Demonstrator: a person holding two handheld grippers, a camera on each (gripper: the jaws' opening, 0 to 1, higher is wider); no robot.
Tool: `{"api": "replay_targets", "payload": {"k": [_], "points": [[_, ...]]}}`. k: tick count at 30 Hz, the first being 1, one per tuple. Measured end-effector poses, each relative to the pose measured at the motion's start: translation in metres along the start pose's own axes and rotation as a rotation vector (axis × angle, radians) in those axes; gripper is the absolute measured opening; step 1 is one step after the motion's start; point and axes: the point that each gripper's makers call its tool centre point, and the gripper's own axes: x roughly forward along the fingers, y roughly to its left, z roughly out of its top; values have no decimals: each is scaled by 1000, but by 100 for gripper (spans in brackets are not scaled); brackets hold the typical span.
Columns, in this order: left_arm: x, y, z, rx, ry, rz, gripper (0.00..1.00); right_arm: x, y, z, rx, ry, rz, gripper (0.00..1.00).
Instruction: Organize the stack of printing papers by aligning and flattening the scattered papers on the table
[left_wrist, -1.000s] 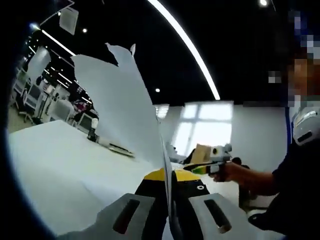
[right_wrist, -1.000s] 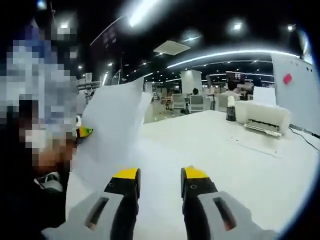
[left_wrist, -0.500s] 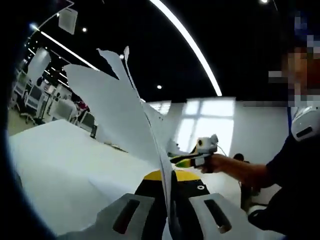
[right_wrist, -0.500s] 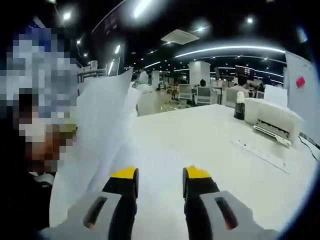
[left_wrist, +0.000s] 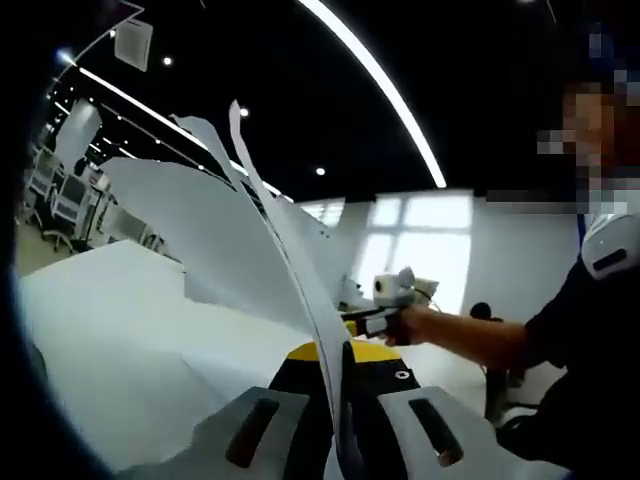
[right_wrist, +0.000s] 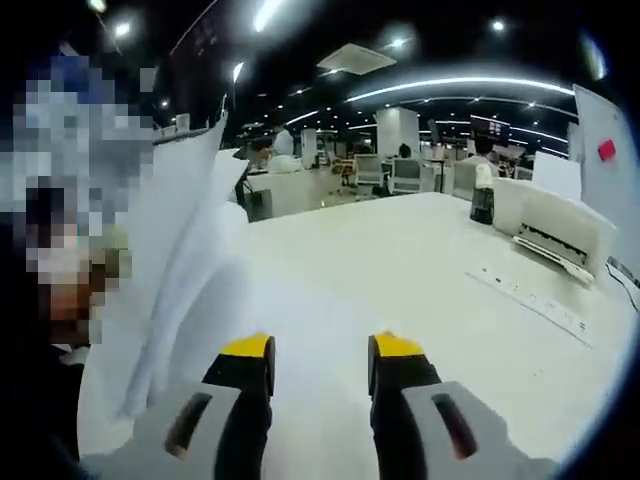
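Several white printing sheets (left_wrist: 225, 245) stand up on edge from my left gripper (left_wrist: 338, 352), whose yellow-tipped jaws are shut on their lower edge. The sheets curve and fan apart at the top. My right gripper (left_wrist: 372, 318), in a person's hand, hovers just beyond the sheets on the right of the left gripper view. In the right gripper view my right gripper (right_wrist: 320, 348) is open with nothing between its fingers, over the white table (right_wrist: 400, 265). The same raised sheets (right_wrist: 180, 260) stand to its left, apart from the jaws.
A white printer (right_wrist: 555, 228) and a dark bottle (right_wrist: 483, 205) stand at the table's far right, with a power strip (right_wrist: 530, 295) in front of them. A whiteboard (right_wrist: 605, 150) with a red magnet rises behind. The person's sleeve (left_wrist: 580, 340) is at the right.
The right gripper has come closer to the raised sheets. The sheets in the left gripper have bent over and fanned apart more. The left gripper stays shut on them.
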Motion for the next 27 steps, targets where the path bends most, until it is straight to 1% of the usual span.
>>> {"api": "replay_targets", "payload": {"k": [1,5,7,8,10,11,12,13,17,21,23,27], "points": [[0,0,0,0,0,0,6,1,-1,0,0,2,0,33],[0,-1,-1,0,2,-1,6,14,-21,4,3,9,2,34],[1,-1,-1,9,5,4,6,15,-15,2,9,10,5,35],[1,-1,-2,11,7,4,6,19,-18,3,10,11,5,36],[1,-1,-2,13,9,5,6,24,-22,3,10,8,7,38],[1,-1,-2,13,9,5,6,28,-23,3,18,1,7,41],[1,-1,-2,13,9,5,6,34,-31,5,21,-3,9,43],[1,-1,-2,13,9,5,6,38,-34,5,24,-4,11,44],[2,-1,-3,11,12,6,6,45,-26,0,29,-1,13,44],[2,0,-3,10,17,5,6,57,-30,0,31,6,22,45],[2,0,-3,9,17,5,6,63,-26,-1,28,6,27,45],[2,0,-3,10,19,3,6,73,-29,-6,31,12,33,45]]}}
